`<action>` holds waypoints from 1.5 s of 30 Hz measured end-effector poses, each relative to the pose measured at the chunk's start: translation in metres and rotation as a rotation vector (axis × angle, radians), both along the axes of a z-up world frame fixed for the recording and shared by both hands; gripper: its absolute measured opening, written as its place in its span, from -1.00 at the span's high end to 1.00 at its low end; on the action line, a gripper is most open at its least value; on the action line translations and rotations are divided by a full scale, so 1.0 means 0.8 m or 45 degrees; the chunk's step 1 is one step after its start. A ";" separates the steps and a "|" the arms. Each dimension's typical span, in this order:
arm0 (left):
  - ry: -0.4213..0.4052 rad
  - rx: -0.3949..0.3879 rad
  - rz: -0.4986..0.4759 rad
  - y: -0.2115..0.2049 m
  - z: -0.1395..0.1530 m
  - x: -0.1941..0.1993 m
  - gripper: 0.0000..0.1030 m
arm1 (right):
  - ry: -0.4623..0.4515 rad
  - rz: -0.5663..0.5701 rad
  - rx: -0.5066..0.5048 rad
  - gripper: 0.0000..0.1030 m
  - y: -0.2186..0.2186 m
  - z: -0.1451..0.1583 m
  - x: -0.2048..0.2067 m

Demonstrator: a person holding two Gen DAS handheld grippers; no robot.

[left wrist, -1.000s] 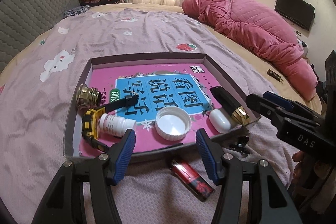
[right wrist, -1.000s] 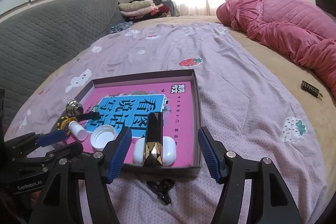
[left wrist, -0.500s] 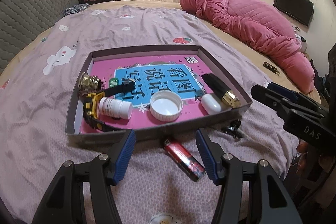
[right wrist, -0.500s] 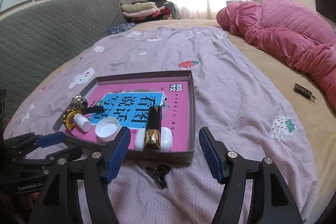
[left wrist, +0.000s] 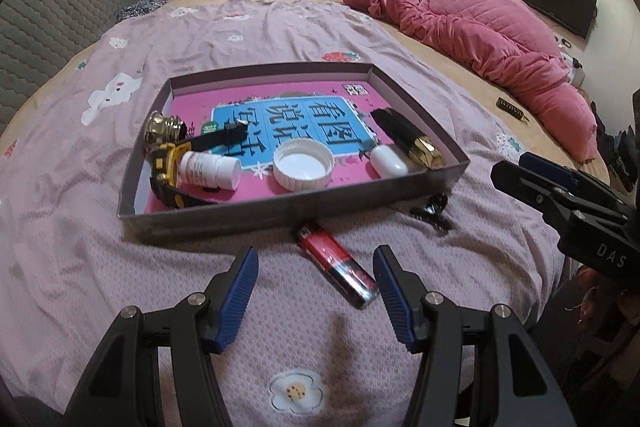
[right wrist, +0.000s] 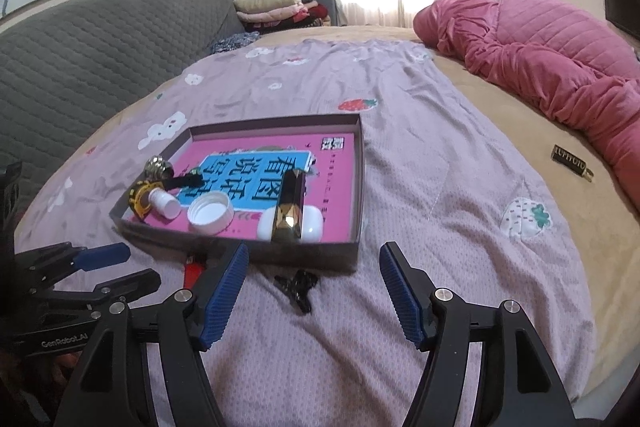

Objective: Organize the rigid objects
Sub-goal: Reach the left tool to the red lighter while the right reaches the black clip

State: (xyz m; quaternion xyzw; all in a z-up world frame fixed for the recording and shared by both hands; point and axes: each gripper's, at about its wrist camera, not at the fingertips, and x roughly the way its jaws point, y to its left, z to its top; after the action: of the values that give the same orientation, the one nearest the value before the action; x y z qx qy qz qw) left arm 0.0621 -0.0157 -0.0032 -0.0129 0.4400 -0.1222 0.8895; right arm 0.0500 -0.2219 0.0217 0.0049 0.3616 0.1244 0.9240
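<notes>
A shallow box (left wrist: 280,213) (right wrist: 362,163) with a pink printed floor lies on the bed. It holds a gold knob (left wrist: 162,126), a yellow-black watch (left wrist: 166,167), a white pill bottle (left wrist: 208,169), a white lid (left wrist: 303,169) (right wrist: 210,211), a white earbud case (left wrist: 386,161) (right wrist: 312,223) and a black-gold tube (left wrist: 404,135) (right wrist: 289,205). A red lighter (left wrist: 338,261) and a black hair clip (left wrist: 432,211) (right wrist: 298,287) lie on the sheet just in front of the box. My left gripper (left wrist: 316,287) is open and empty, the lighter lying between its fingertips. My right gripper (right wrist: 314,287) is open and empty behind the clip.
A pink quilt (left wrist: 480,27) is heaped at the far right of the bed. A small dark tag (right wrist: 570,159) lies on the tan sheet. A grey padded headboard (right wrist: 100,39) runs along the left. Folded clothes (right wrist: 276,7) are stacked at the back.
Both grippers have drawn back from the box towards the near bed edge and stayed open. The lighter and the hair clip now show fully in front of the box.
</notes>
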 end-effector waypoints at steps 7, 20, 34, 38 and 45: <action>0.043 0.014 -0.009 -0.007 -0.010 -0.009 -0.15 | 0.042 0.043 -0.025 -0.35 0.004 -0.011 -0.010; 0.118 0.013 -0.019 -0.016 -0.030 -0.005 -0.15 | 0.162 0.037 -0.094 -0.36 0.004 -0.045 0.001; 0.232 -0.030 0.081 -0.015 -0.051 0.035 -0.15 | 0.212 0.050 -0.130 -0.36 0.015 -0.067 0.025; 0.254 -0.020 0.087 -0.026 -0.056 0.044 -0.15 | 0.217 0.056 -0.136 -0.36 0.019 -0.070 0.029; 0.258 0.072 0.093 -0.038 -0.066 0.053 -0.15 | 0.222 0.053 -0.136 -0.36 0.018 -0.075 0.034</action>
State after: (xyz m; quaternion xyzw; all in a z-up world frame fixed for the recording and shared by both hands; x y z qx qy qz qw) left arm 0.1041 -0.0464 -0.0562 -0.0161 0.5302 -0.0755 0.8444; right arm 0.0774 -0.2078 -0.0380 -0.0412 0.4468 0.1231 0.8851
